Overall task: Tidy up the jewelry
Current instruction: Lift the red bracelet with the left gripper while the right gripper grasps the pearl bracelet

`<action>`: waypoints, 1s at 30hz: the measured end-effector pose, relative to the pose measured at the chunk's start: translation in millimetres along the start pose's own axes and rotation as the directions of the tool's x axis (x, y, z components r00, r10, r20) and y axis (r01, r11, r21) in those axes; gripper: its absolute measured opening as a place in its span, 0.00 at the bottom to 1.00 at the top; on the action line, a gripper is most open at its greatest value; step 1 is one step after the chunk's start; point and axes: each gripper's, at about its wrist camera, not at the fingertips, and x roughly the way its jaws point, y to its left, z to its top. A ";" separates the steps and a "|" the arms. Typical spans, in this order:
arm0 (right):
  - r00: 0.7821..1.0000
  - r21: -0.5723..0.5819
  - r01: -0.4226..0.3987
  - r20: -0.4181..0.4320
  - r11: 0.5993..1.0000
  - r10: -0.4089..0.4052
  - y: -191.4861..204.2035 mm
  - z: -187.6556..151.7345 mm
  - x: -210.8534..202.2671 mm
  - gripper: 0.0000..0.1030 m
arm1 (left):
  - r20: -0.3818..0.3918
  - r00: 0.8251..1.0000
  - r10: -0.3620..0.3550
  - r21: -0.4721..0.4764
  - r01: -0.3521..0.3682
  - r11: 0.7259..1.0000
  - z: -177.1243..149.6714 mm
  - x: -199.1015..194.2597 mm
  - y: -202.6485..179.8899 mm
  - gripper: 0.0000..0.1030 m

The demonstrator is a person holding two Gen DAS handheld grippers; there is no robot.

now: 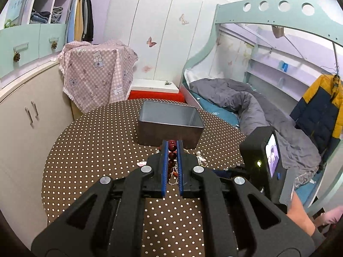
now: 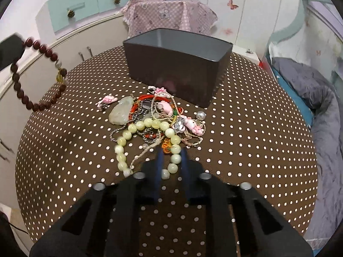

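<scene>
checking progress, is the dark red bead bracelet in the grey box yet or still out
Out. The dark red bead bracelet hangs in the air from the left gripper, off to the side of the grey box.

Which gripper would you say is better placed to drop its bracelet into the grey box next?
Probably the left gripper: its dark red bead bracelet already hangs clear of the table, near the grey box. The right gripper straddles the pale green bracelet, which lies in the pile.

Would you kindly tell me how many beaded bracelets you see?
2: a dark red bead bracelet hanging from the left gripper, and a pale green bead bracelet in the pile; more may be buried.
</scene>
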 end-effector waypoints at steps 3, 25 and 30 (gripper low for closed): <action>1.000 -0.005 0.006 0.013 1.000 -0.005 2.4 -6.2 -9.8 0.08 | 0.007 1.000 -0.010 -0.007 0.010 1.000 2.3 -0.7 0.2 0.08; 0.926 0.061 -0.078 0.374 0.995 0.050 -38.9 70.3 -95.2 0.08 | 0.065 0.971 -0.229 -0.102 0.234 0.967 48.6 55.0 6.9 0.08; 0.922 0.061 -0.097 0.381 0.993 0.066 -46.8 93.5 -69.6 0.08 | 0.061 0.968 -0.243 -0.128 0.249 0.960 60.8 81.7 15.3 0.08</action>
